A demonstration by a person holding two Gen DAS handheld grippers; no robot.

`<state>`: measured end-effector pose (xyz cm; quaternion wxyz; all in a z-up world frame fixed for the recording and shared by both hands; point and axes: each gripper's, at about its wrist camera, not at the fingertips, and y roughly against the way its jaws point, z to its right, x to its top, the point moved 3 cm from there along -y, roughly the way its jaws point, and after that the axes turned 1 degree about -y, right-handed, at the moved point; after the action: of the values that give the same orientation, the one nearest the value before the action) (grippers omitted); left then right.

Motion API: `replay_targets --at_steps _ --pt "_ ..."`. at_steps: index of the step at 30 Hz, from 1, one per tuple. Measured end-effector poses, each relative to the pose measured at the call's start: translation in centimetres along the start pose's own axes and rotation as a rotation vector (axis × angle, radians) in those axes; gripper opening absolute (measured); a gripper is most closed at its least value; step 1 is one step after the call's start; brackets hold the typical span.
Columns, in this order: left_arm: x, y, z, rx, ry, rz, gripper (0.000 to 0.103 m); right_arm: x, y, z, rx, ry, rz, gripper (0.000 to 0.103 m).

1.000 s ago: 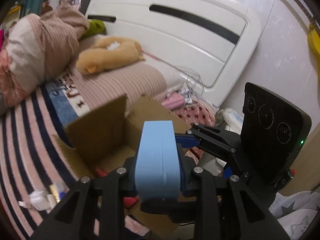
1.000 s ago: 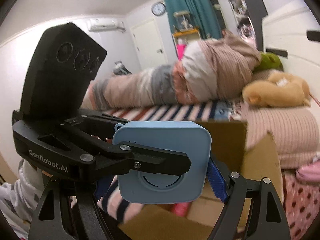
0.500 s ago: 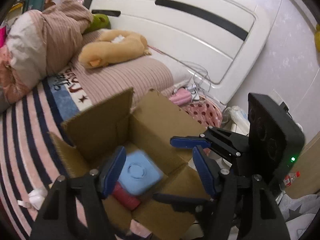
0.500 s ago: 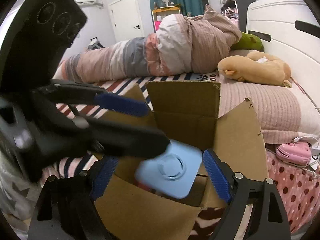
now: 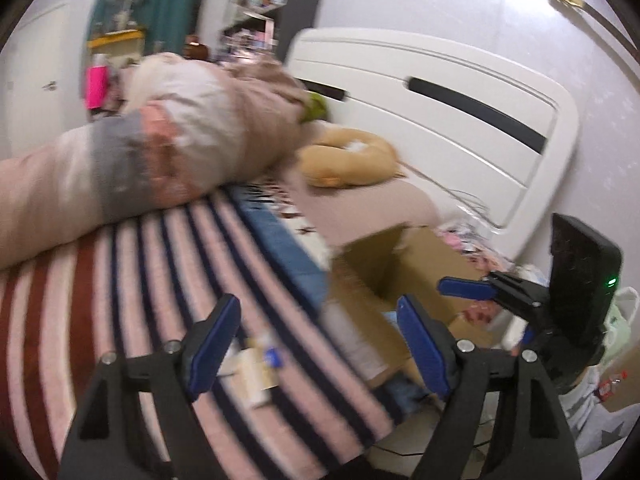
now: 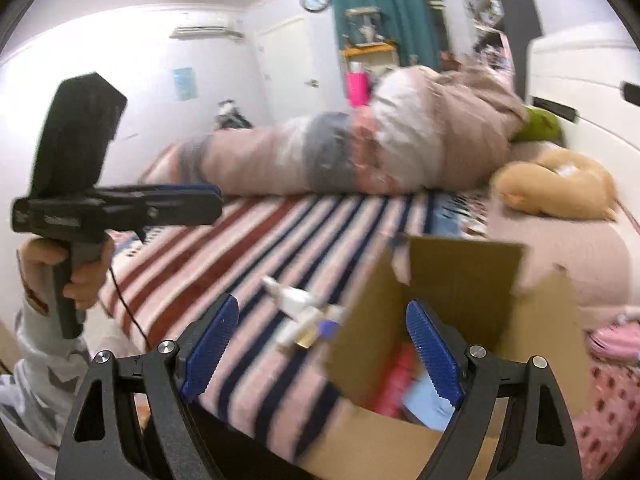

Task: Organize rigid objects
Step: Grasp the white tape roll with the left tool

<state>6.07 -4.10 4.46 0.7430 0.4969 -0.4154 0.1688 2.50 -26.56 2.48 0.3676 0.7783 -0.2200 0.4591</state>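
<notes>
An open cardboard box (image 6: 460, 276) stands on the striped bed; it also shows in the left wrist view (image 5: 384, 268). A light blue square device (image 6: 424, 404) lies inside it beside a red object (image 6: 396, 380). Small white and yellow items (image 6: 304, 312) lie on the bedspread left of the box, blurred in the left wrist view (image 5: 256, 364). My left gripper (image 5: 320, 344) is open and empty above those items. My right gripper (image 6: 324, 352) is open and empty over the box's left wall. The left gripper (image 6: 208, 202) also shows in the right wrist view.
A rolled duvet (image 5: 132, 160) and a tan plush toy (image 5: 348, 156) lie at the back of the bed, before a white headboard (image 5: 460, 120). A pink item (image 6: 616, 340) sits right of the box. Both views are motion-blurred.
The blue device was released and dropped into the box. Both grippers opened, and the left one swung left, away from the box, towards the small items on the bedspread.
</notes>
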Motion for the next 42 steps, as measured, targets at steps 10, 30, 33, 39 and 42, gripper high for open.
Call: replay_targets --at_steps 10,30,33,39,42 --pt "-7.4 1.2 -10.3 0.121 0.118 -0.035 0.081 -1.5 -11.1 -8.3 0.123 0.056 -0.17 0.084" --pt "-13.8 -10.7 -18.0 0.075 0.216 -0.163 0.081 -7.7 -25.0 -4.0 -0.089 0.054 -0.391 0.074" --pt "-13.4 -13.6 -18.5 0.042 0.213 -0.186 0.081 -7.9 -25.4 -4.2 -0.126 0.11 -0.384 0.07" --pt "-12.8 -17.9 -18.3 0.047 0.183 -0.204 0.054 -8.2 -26.7 -4.8 -0.203 0.265 -0.385 0.069" --pt "-12.8 -18.5 -18.3 0.053 0.179 -0.208 0.04 -8.3 -26.7 -4.9 -0.25 0.31 -0.376 0.048"
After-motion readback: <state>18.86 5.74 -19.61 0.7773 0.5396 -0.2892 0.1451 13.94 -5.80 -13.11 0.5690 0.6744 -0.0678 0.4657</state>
